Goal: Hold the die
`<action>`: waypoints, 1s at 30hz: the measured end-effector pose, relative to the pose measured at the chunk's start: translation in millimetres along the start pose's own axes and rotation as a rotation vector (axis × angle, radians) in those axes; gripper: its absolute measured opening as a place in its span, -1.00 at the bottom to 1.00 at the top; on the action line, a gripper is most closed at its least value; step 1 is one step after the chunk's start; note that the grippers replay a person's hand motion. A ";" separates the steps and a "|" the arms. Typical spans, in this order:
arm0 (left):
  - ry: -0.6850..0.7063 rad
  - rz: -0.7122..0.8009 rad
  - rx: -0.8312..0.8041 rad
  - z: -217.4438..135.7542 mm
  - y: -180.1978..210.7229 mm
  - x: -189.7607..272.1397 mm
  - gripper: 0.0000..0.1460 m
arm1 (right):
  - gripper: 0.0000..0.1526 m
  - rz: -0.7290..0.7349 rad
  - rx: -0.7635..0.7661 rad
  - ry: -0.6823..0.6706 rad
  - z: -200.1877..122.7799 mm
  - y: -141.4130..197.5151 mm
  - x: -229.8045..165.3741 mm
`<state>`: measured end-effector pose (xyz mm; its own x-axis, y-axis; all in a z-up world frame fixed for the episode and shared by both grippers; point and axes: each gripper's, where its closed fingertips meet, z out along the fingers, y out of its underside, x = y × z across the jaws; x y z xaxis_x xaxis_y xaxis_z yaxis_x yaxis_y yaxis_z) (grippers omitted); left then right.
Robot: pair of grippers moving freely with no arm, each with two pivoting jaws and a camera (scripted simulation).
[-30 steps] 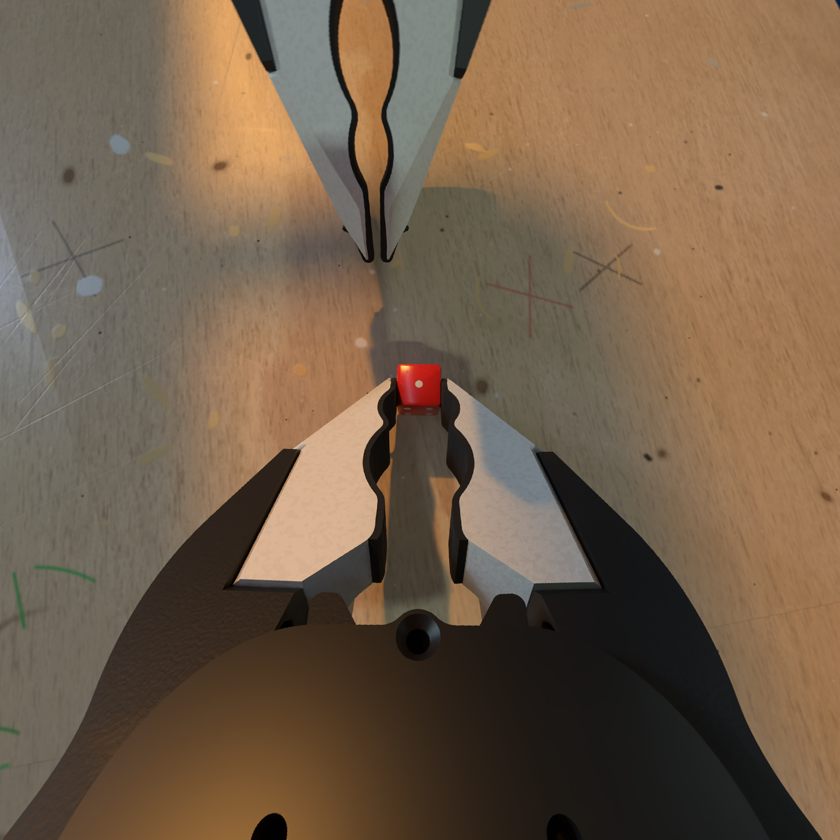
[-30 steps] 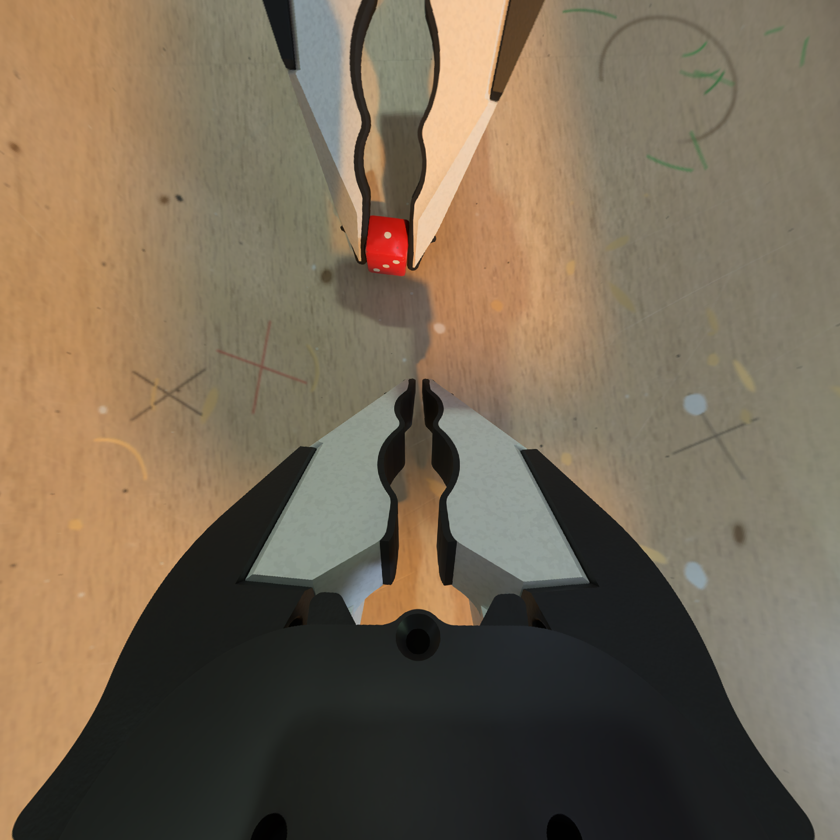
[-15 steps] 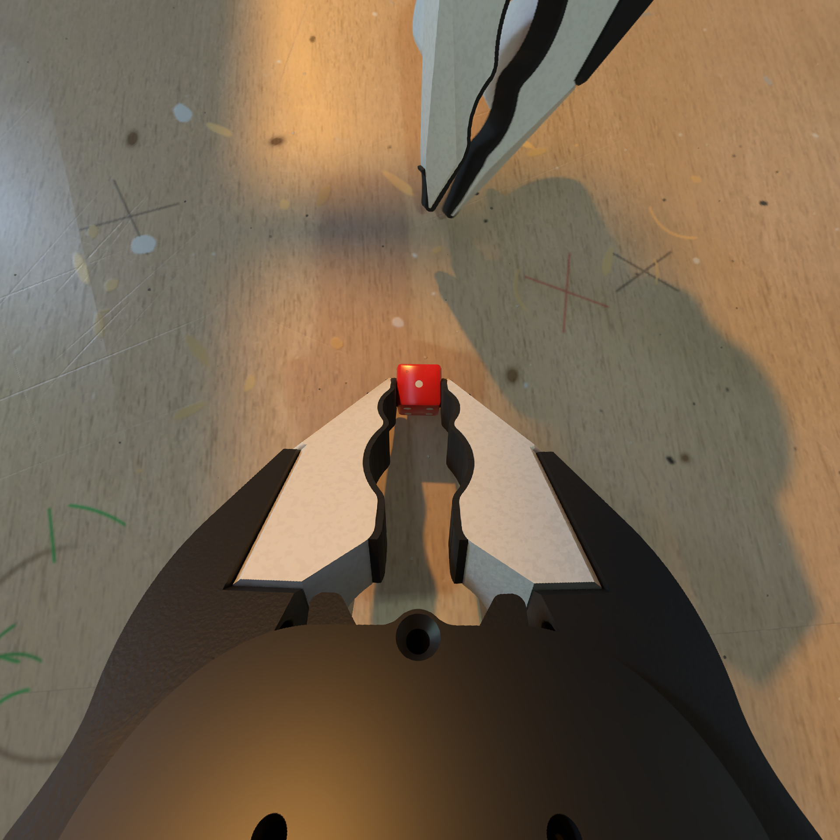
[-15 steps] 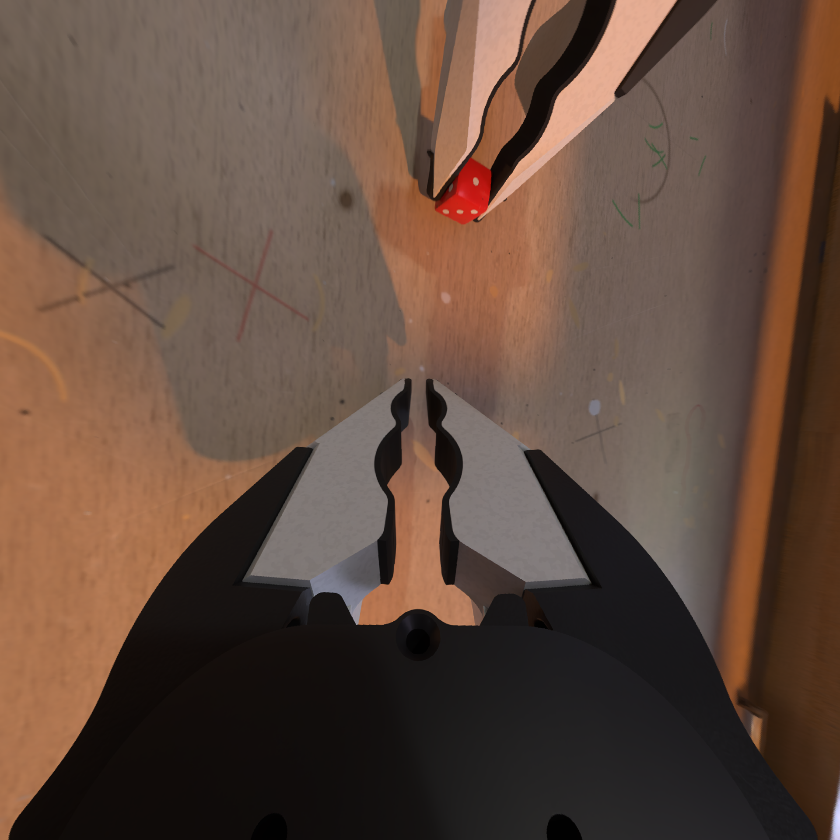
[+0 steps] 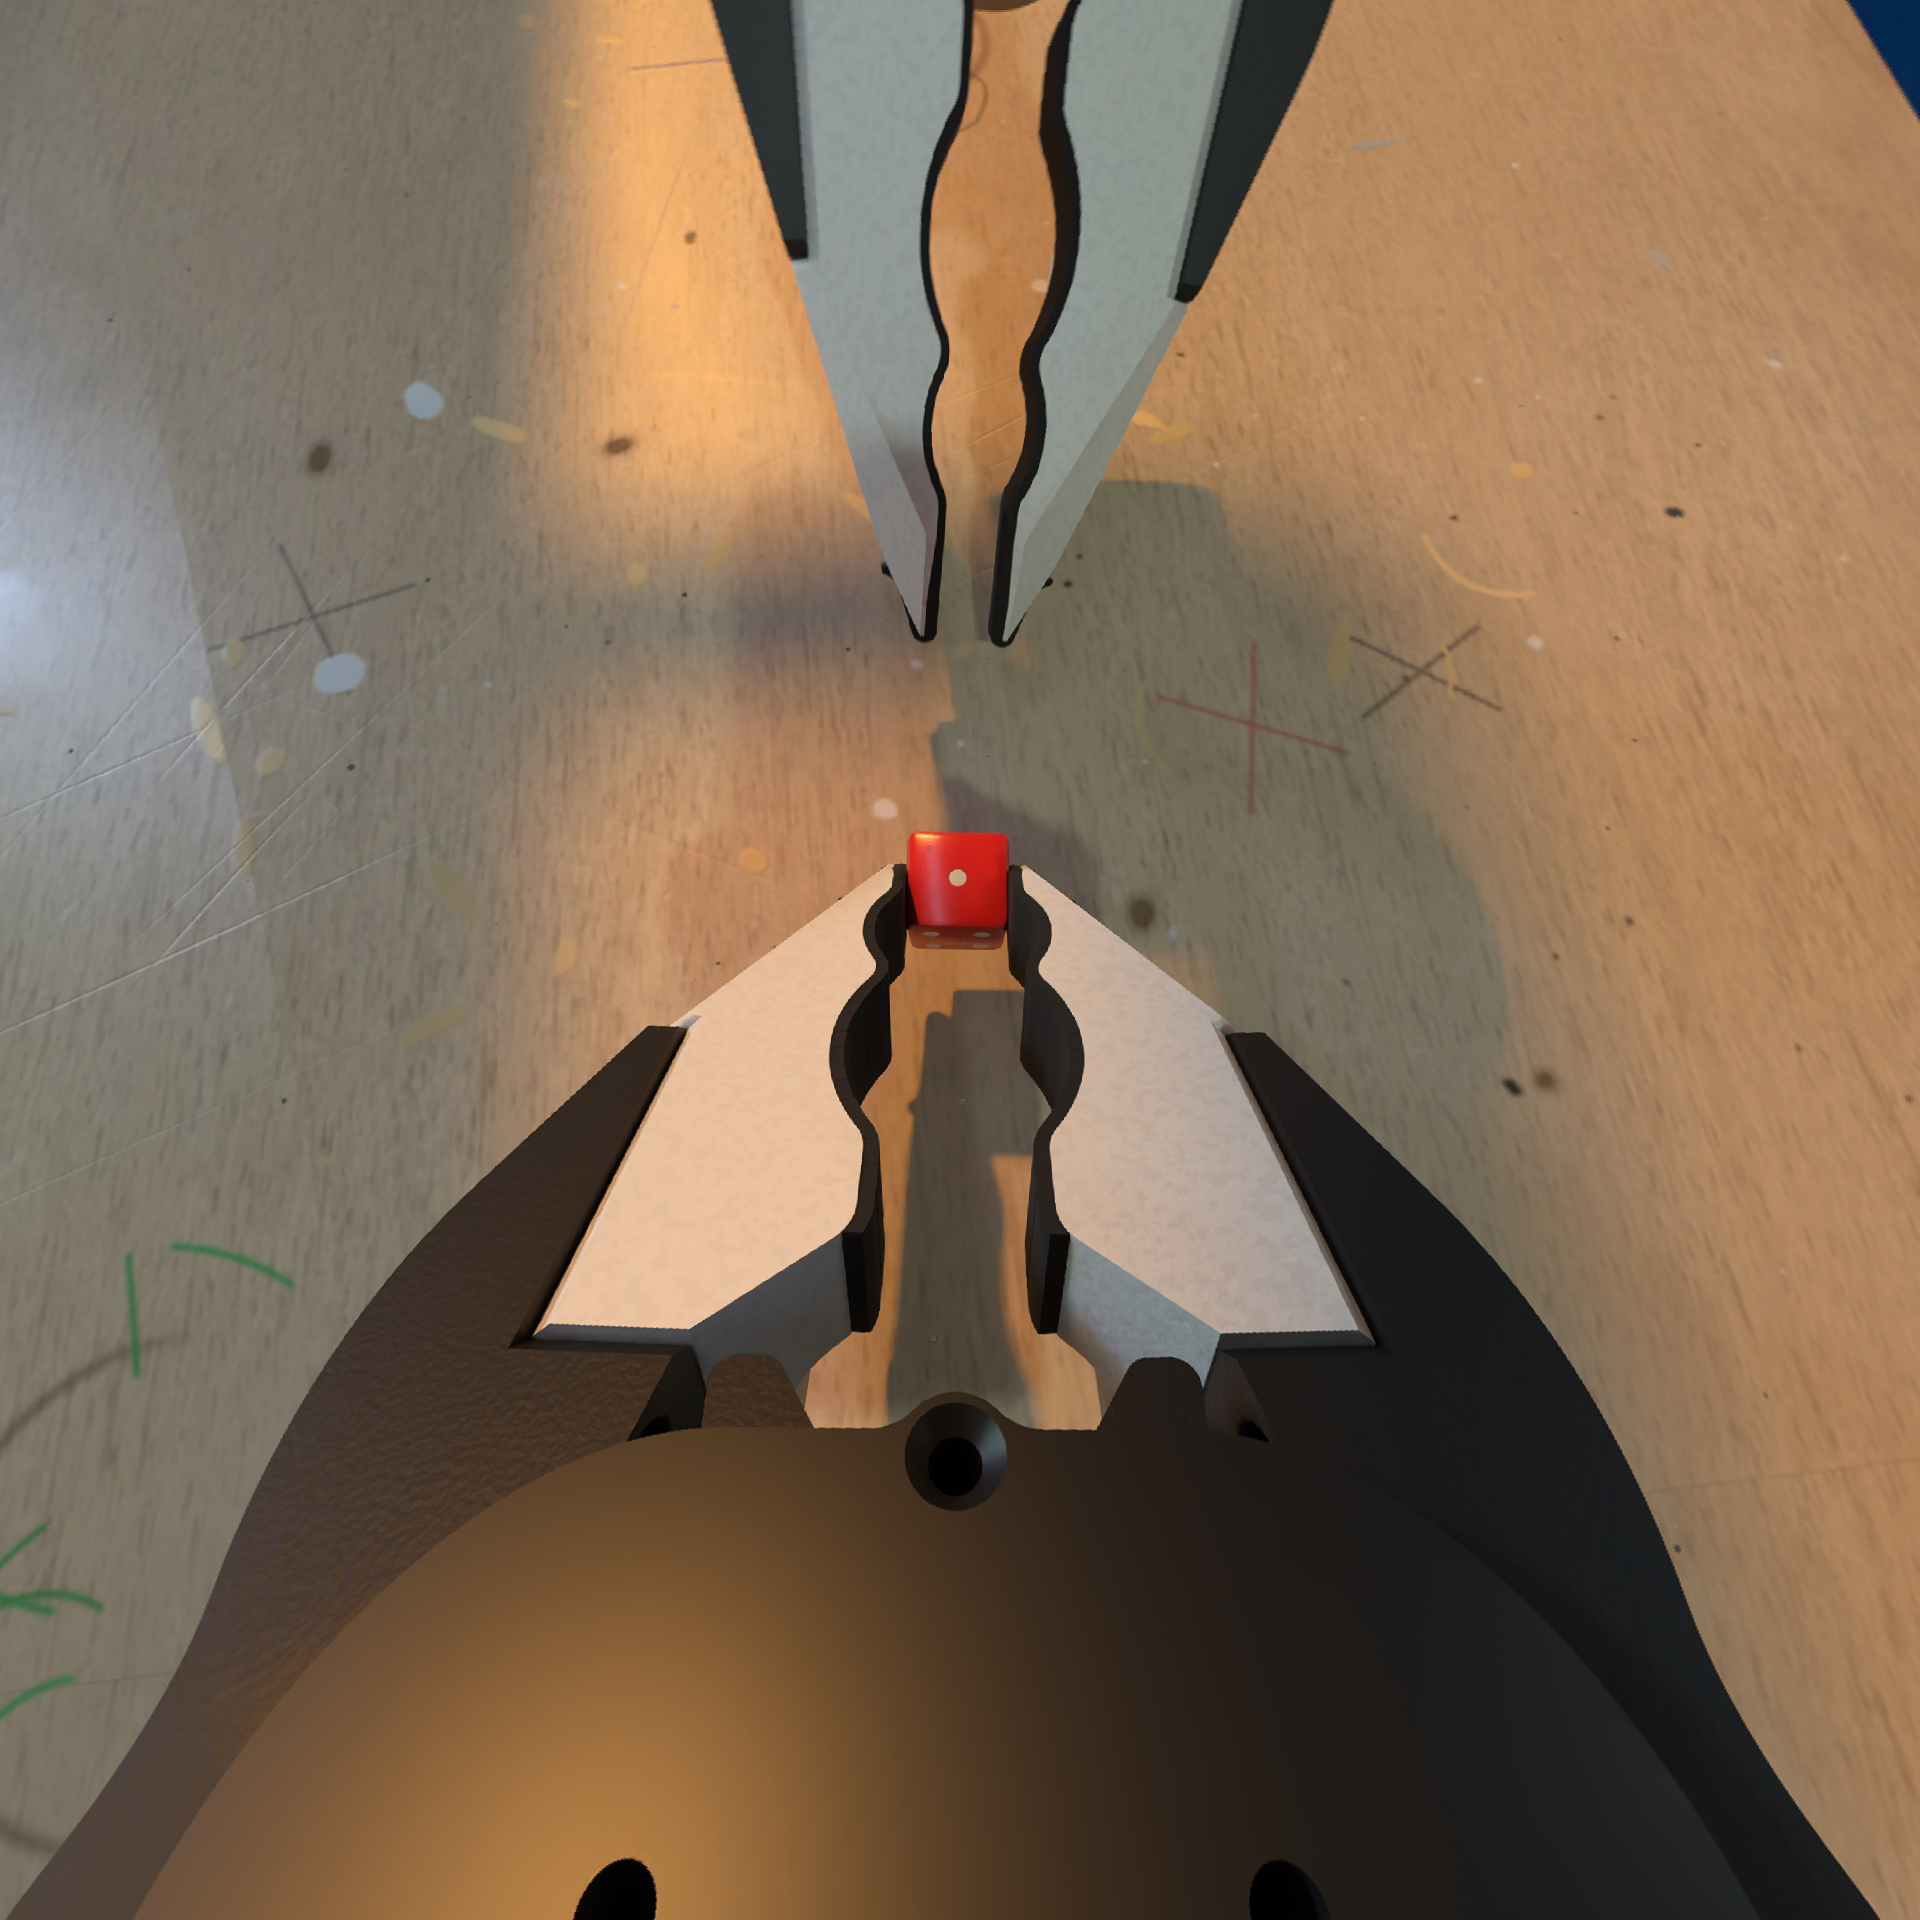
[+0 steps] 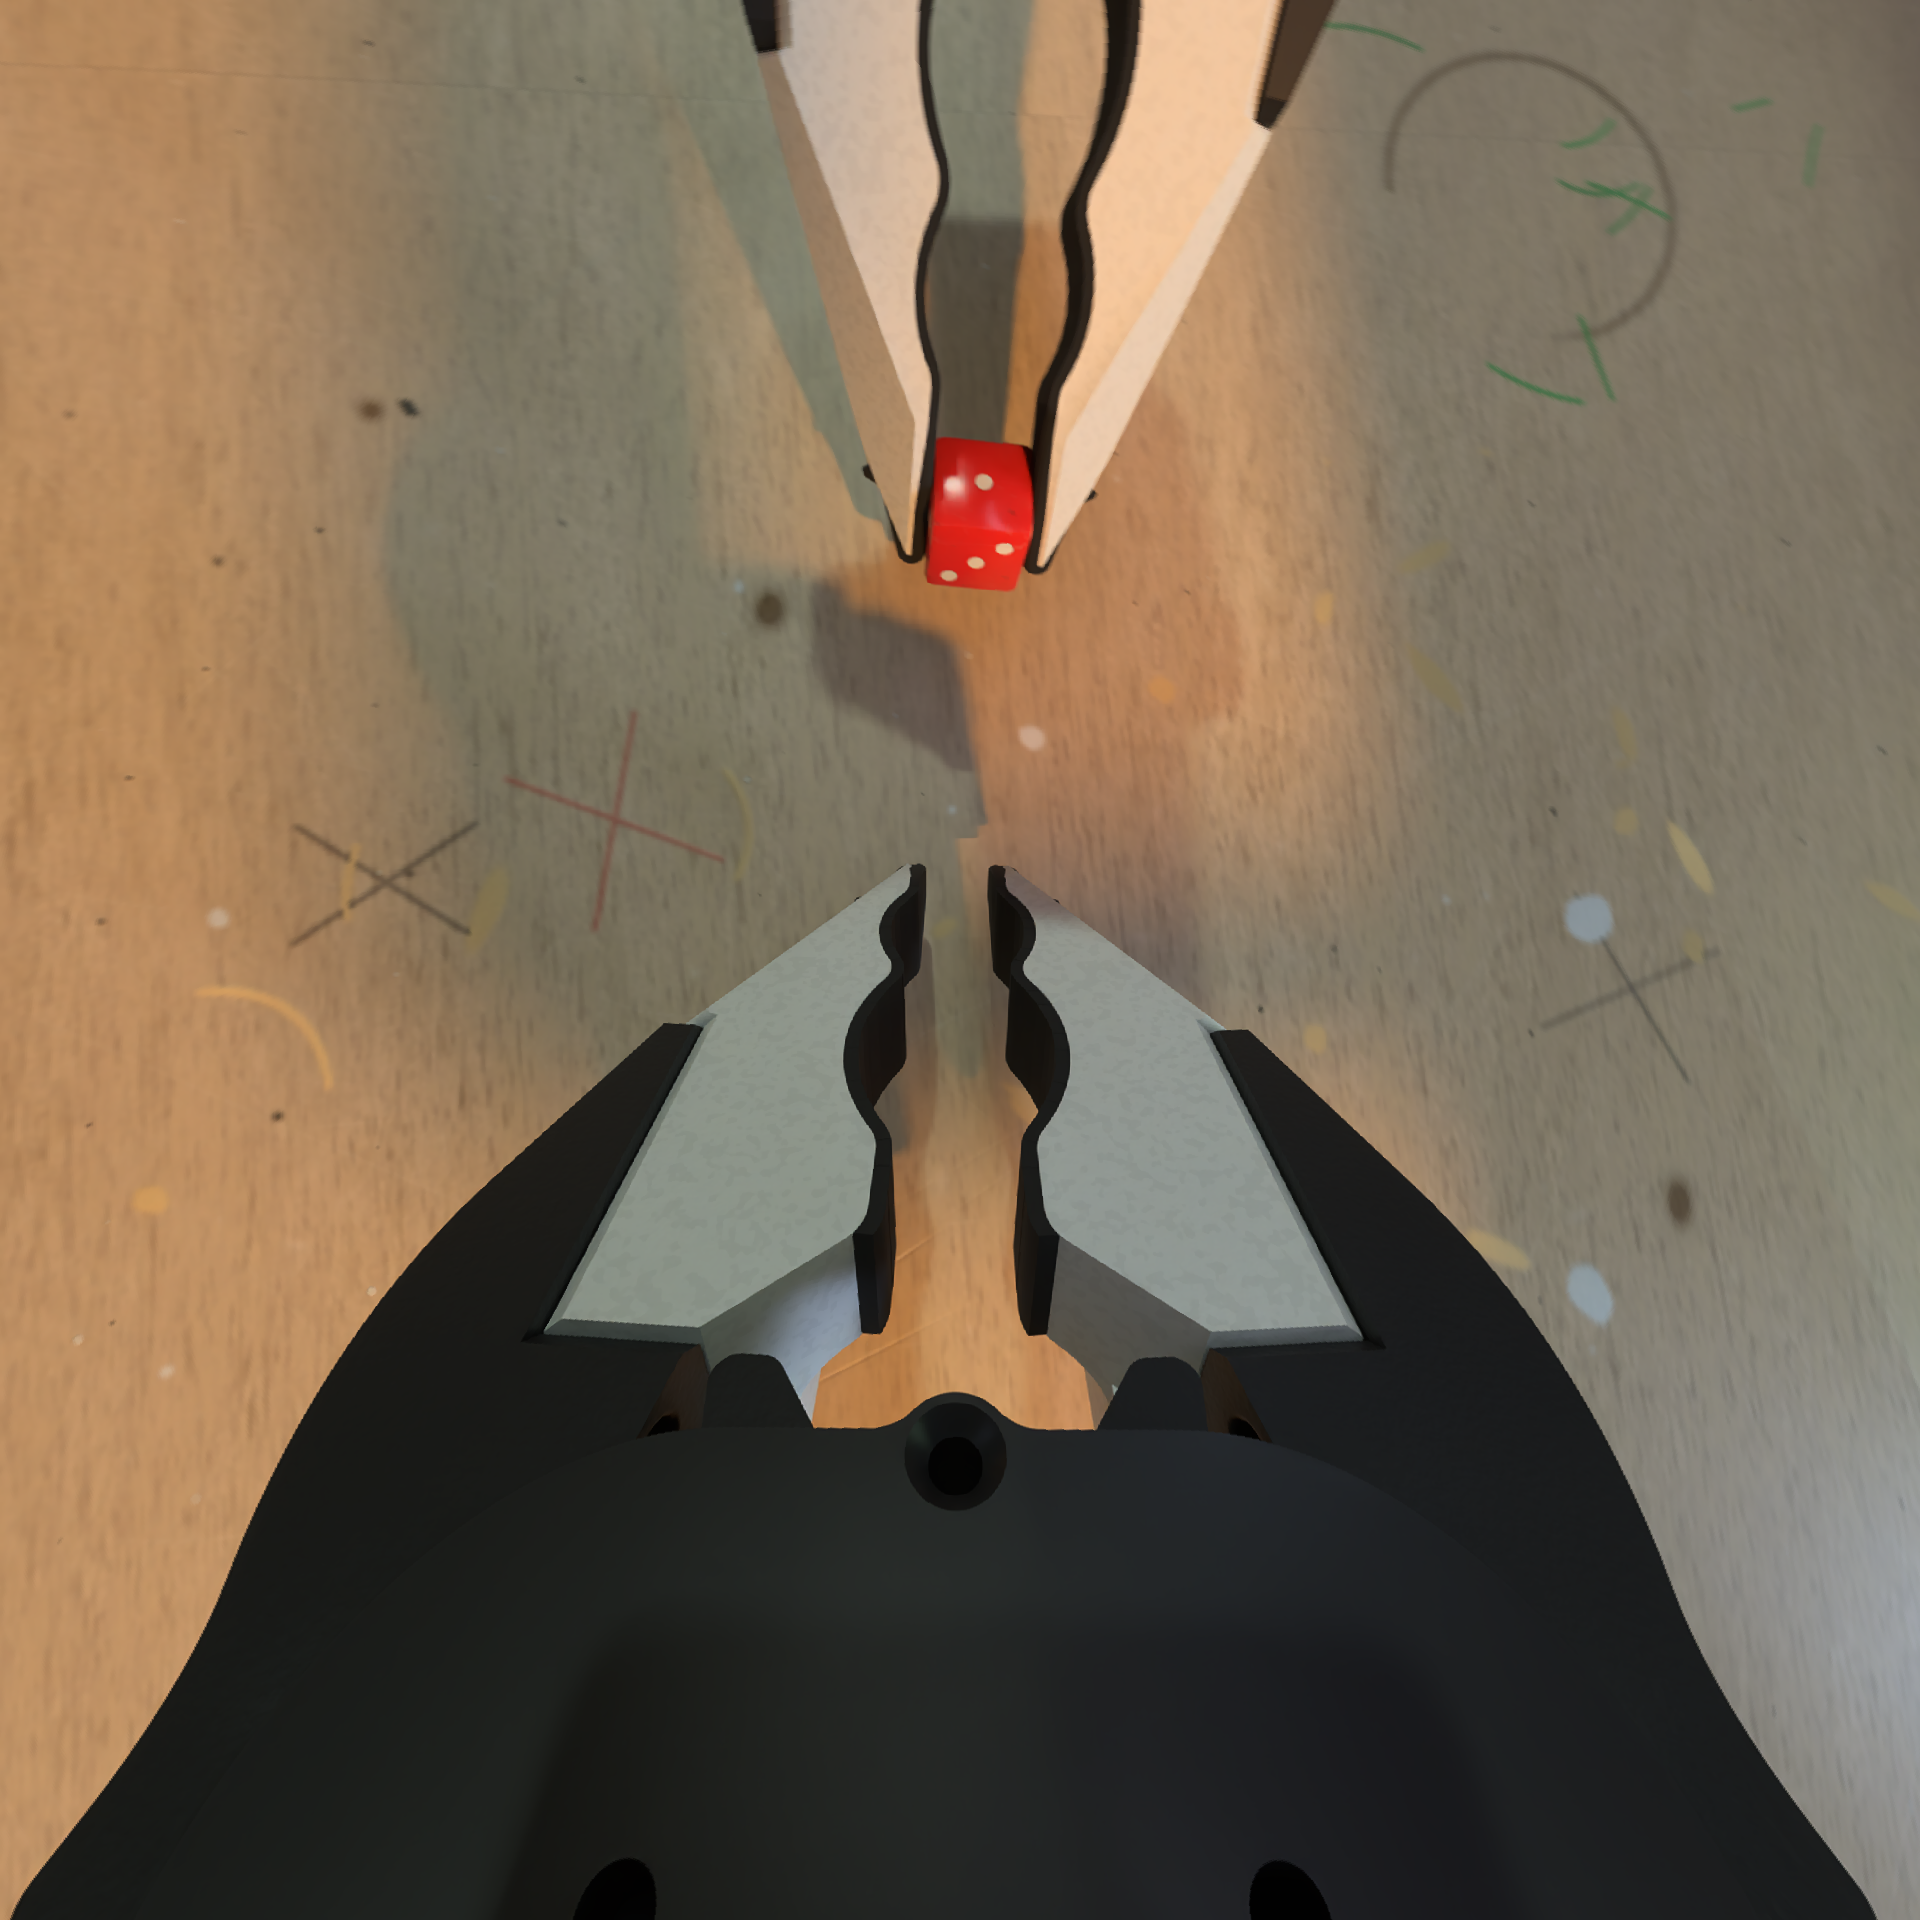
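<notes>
A small red die point(image 5: 957, 881) with white pips is pinched between the tips of my left gripper point(image 5: 957, 871), which is shut on it just above the wooden table point(image 5: 416, 935). The die casts a shadow on the wood. My right gripper point(image 6: 956, 875) faces the left one head-on, a short way from the die. Its jaws stand a narrow gap apart and hold nothing. The right gripper also shows in the left wrist view point(image 5: 961, 634). The left gripper point(image 6: 977, 559) holding the die point(image 6: 977, 514) also shows in the right wrist view.
The tabletop bears pen crosses point(image 5: 1252, 727), paint flecks point(image 5: 340, 673) and green scribbles point(image 6: 1600, 197). A dark blue area point(image 5: 1896, 62) lies past the table's edge at the far right of the left wrist view.
The right gripper swung off to the side and tilted, then came back head-on and closer to the die. Its jaws have parted a little. The left gripper kept hold of the die.
</notes>
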<state>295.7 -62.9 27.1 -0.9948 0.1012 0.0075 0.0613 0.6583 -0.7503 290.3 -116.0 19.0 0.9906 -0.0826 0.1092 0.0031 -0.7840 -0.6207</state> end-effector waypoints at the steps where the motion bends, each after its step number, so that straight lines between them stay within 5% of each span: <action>1: 0.008 0.005 0.000 -0.9 0.2 1.3 -0.75 | -0.85 -0.011 0.002 -0.026 1.2 -2.0 -2.1; 11: 0.017 0.020 -0.031 -1.5 5.0 5.9 -0.75 | -0.76 -0.016 0.065 -0.078 -7.1 -12.0 -4.3; 18: 0.009 0.020 -0.044 0.4 7.0 4.4 -0.75 | -0.97 0.027 0.083 -0.048 -8.2 -14.7 -0.7; 30: 0.012 0.015 -0.047 2.8 8.2 3.7 -0.75 | -1.00 0.029 0.018 -0.068 2.6 -10.6 -0.5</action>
<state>292.3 -59.3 19.2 -0.9928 0.1197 0.0050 0.0797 0.6912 -0.7183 290.2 -105.9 23.5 0.9973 -0.0627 0.0388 -0.0236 -0.7704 -0.6371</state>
